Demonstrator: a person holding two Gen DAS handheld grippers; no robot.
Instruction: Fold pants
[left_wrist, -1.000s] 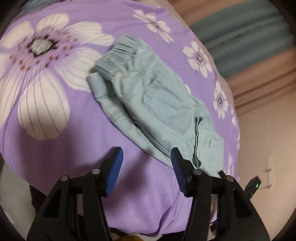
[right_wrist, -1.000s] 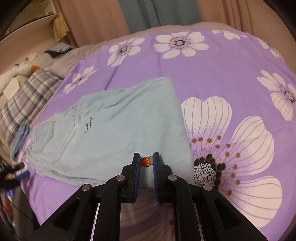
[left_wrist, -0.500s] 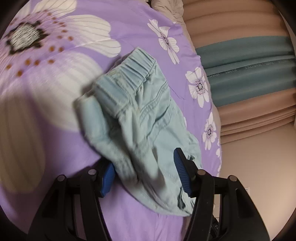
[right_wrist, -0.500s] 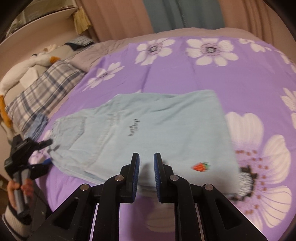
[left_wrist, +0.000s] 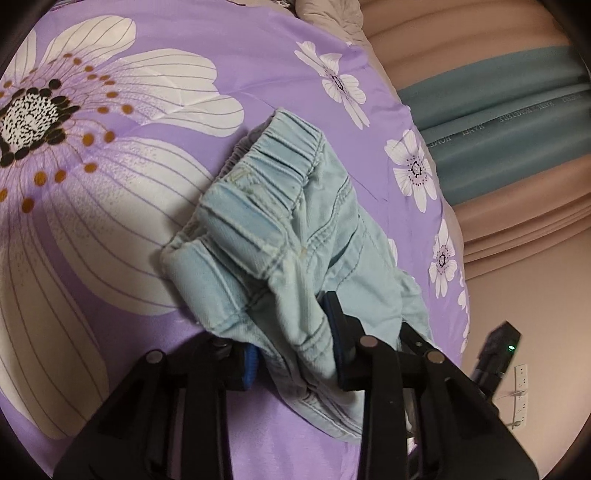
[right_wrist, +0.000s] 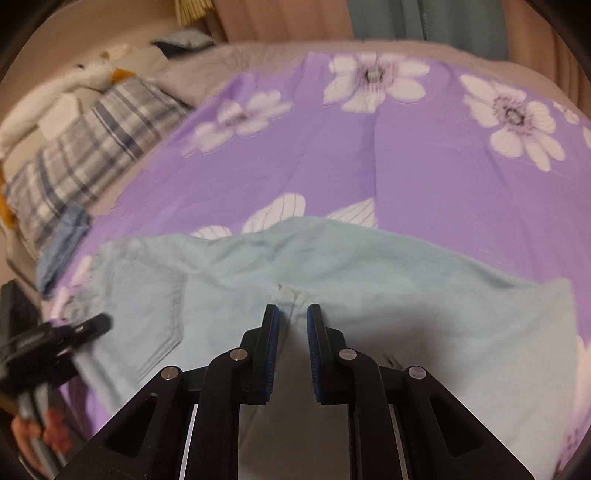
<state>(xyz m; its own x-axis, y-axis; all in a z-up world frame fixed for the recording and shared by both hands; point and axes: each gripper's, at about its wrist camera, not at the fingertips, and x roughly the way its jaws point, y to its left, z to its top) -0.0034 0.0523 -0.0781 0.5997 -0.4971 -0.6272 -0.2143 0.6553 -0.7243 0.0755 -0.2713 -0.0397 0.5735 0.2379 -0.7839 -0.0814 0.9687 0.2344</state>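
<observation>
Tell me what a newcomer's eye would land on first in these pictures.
First, the pale blue pants, bunched at the elastic waistband and lying on the purple bedspread with its big white flowers. Next, the left gripper at the bottom of its view, whose jaws have just been closing on a fold of the pants near the waist. In the right view, the right gripper holds its jaws nearly together over the flat spread of the pants, with plaid bedding at the left.

a home bedroom: floral bedsheet, plaid pillow, curtains
</observation>
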